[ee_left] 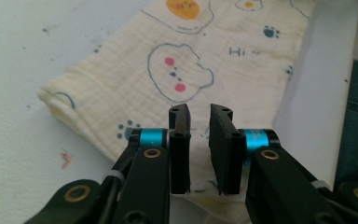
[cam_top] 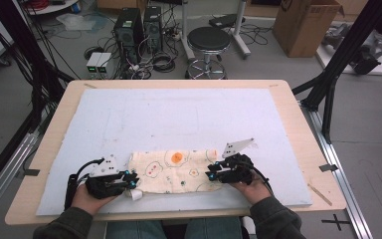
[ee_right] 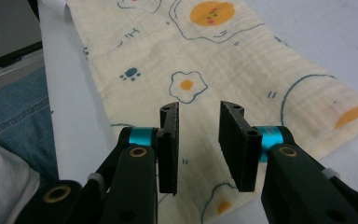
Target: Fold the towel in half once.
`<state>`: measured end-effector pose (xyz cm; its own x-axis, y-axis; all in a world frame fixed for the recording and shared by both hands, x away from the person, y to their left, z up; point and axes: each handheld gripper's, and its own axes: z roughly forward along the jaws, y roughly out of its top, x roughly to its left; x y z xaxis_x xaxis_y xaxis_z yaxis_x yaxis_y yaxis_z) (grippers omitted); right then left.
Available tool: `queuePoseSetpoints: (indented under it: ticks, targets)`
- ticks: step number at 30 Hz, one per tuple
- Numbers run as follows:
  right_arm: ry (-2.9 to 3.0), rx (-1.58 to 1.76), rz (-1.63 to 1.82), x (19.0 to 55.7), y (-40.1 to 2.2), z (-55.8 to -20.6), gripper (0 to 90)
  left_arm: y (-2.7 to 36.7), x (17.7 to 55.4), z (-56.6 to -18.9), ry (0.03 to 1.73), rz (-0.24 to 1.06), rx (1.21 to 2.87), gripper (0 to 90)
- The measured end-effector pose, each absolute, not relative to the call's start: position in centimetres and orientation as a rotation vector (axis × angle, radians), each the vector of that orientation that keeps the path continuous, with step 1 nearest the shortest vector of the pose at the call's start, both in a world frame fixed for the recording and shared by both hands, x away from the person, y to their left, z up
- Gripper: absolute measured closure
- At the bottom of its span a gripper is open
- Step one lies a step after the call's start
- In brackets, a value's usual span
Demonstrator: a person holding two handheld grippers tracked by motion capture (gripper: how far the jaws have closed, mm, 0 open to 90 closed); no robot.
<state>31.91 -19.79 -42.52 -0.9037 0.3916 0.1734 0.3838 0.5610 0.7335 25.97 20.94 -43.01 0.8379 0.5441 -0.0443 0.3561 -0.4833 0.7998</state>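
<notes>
Cloth [ee_left: 182, 70] apparently lies beneath both parted claws.

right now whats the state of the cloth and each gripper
cloth: folded into a flat strip, lying on the white mat near the front edge
left gripper: jaws a little apart, nothing pinched, over the cloth's left end
right gripper: jaws a little apart, nothing pinched, over the cloth's right end
</notes>
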Motion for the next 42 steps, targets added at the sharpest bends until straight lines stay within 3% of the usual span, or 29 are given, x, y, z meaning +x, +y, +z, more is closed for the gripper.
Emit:
queuePoseSetpoints:
  ticks: [15, 20, 27, 32, 42]
  targets:
    - [2.791, 0.664, 1.211, 31.7, -19.8, -43.8, 66.7, 21.3, 25.7, -44.2, 0.667, 0.221, 2.168, 75.1]
    - [2.782, 0.636, 1.205, 31.4, -19.7, -43.8, 60.8, 21.4, 26.0, -43.6, 0.692, 0.225, 2.117, 70.1]
    - [2.661, 0.627, 1.267, 32.9, -19.6, -41.7, 57.5, 21.2, 28.4, -42.2, 0.745, 0.316, 2.025, 65.5]
    - [2.591, 0.699, 1.239, 35.3, -18.9, -41.9, 55.1, 20.7, 30.5, -42.8, 0.827, 0.412, 2.032, 68.1]
    - [2.653, 0.756, 1.131, 36.9, -18.0, -43.5, 57.0, 20.6, 31.4, -44.2, 0.880, 0.423, 2.107, 70.0]
